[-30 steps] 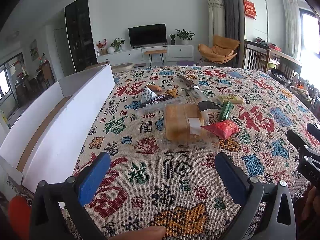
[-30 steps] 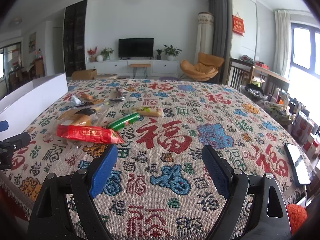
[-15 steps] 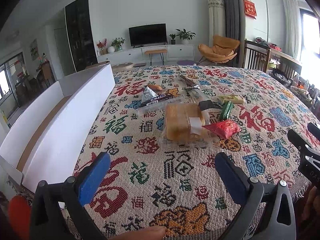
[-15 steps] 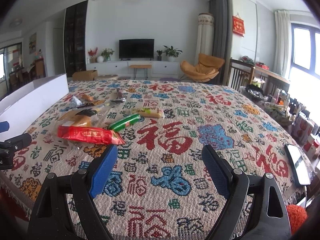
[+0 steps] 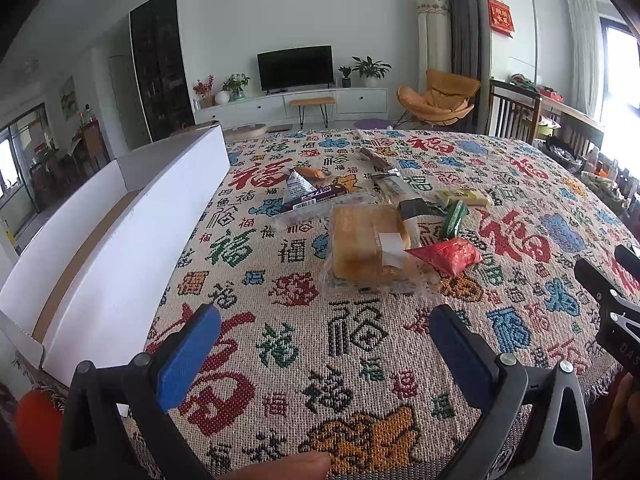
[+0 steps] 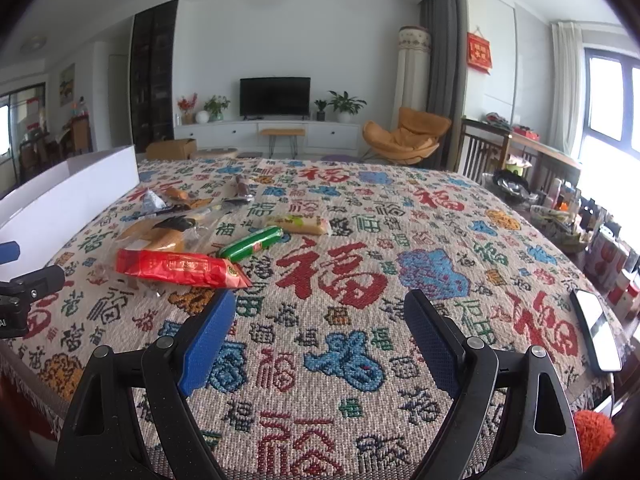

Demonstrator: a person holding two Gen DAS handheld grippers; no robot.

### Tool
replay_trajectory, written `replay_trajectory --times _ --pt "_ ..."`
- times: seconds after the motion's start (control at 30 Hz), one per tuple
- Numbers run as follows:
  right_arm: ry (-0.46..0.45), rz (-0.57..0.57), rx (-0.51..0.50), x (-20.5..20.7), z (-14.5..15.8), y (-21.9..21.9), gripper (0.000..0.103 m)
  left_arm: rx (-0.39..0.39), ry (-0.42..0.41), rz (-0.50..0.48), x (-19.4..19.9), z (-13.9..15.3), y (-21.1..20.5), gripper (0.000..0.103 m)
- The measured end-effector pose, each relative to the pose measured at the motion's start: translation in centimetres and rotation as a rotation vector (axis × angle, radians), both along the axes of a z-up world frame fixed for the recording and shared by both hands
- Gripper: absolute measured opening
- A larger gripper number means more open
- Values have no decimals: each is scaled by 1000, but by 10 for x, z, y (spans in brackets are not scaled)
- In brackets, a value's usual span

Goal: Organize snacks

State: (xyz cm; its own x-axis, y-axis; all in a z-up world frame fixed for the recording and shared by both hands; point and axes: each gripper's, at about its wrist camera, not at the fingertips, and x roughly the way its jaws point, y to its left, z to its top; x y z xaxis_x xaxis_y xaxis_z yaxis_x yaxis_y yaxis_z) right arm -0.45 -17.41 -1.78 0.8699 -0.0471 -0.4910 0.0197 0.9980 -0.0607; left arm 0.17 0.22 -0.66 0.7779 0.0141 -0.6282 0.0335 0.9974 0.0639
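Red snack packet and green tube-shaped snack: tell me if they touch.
Cannot tell. In the right wrist view the red snack packet's pointed end meets the green tube-shaped snack's near end, with no plain gap or contact; the left wrist view settles nothing.

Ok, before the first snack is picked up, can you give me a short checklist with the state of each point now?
1. Left gripper open, holding nothing: ok.
2. Right gripper open, holding nothing: ok.
3. Red snack packet lies nearest the right gripper, nothing on top: ok.
4. Bread pack lies ahead of the left gripper, unobstructed: ok.
5. White box open at the tablecloth's left edge: ok; contents: cannot tell.
6. Phone lies near the right edge, apart from the snacks: ok.
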Motion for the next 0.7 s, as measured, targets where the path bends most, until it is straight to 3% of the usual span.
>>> replay_trajectory --times 0.7 --pt "4 5 1 1 -3 2 89 -6 4 4 1 -2 1 103"
